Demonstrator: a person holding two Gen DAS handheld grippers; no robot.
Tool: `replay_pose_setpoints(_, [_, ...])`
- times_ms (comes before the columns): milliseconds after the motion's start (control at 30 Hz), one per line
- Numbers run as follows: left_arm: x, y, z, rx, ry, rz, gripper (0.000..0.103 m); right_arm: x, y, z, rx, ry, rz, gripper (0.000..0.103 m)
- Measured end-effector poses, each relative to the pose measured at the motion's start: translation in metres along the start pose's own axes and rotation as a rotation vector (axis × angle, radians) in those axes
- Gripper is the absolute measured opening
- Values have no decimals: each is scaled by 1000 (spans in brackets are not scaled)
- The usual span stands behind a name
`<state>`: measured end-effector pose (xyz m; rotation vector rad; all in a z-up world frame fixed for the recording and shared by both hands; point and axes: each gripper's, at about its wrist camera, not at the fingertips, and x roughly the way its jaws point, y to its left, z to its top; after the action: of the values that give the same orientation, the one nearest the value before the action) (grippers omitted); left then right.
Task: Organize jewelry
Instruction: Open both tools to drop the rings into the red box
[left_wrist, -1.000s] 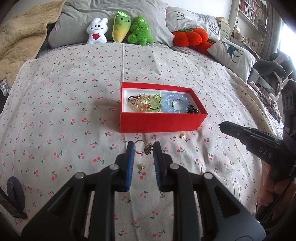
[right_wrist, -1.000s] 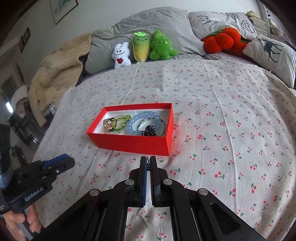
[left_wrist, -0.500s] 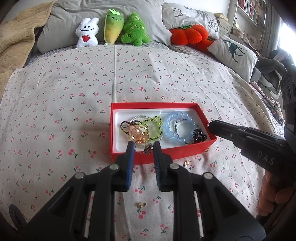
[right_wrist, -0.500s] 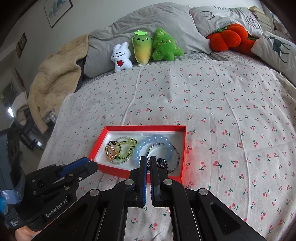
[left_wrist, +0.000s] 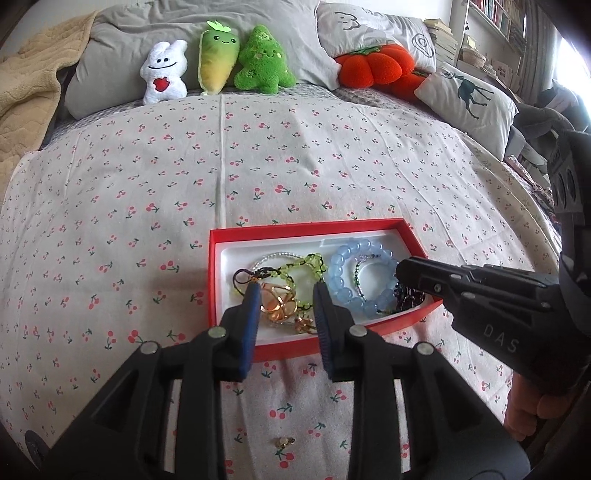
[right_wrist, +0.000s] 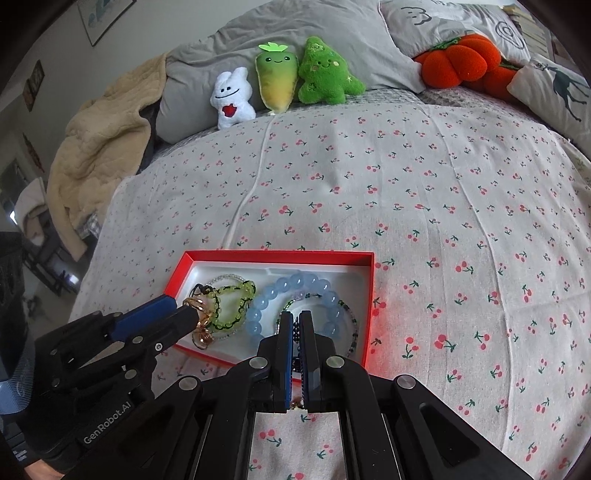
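Left wrist view: cherry-print bedspread (left_wrist: 332, 177) fills your frame, with the red box (left_wrist: 236, 240) lying flat on it, your landmark. Inside the box: a blue bead bracelet (left_wrist: 341, 277) toward its right half, a green beaded bracelet (left_wrist: 295, 267) left of centre. Your left gripper (left_wrist: 284, 295) hangs over the box's near-left part, jaws opening, gold ring pieces (left_wrist: 277, 306) lying loose between the pads. Your right gripper (right_wrist: 295, 325), over the box's near-right side, is clamped on a small dark beaded piece (right_wrist: 295, 328). One small gold earring (left_wrist: 283, 441) lies on the bedspread, outside the box on its near side.
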<state>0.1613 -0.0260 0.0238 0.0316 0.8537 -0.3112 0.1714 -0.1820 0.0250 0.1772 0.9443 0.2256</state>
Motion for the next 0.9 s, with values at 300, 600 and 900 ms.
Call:
replay_pose_setpoints(300, [-8, 10, -8, -7, 5, 33, 40, 1, 4, 4, -18, -24, -20, 4])
replay_pose_setpoints(600, [-21, 14, -16, -15, 11, 60, 61, -14, 8, 0, -27, -24, -76, 24])
replay_pose_setpoints(900, [-38, 18, -31, -28, 38, 82, 76, -45, 6, -15, -23, -41, -91, 59])
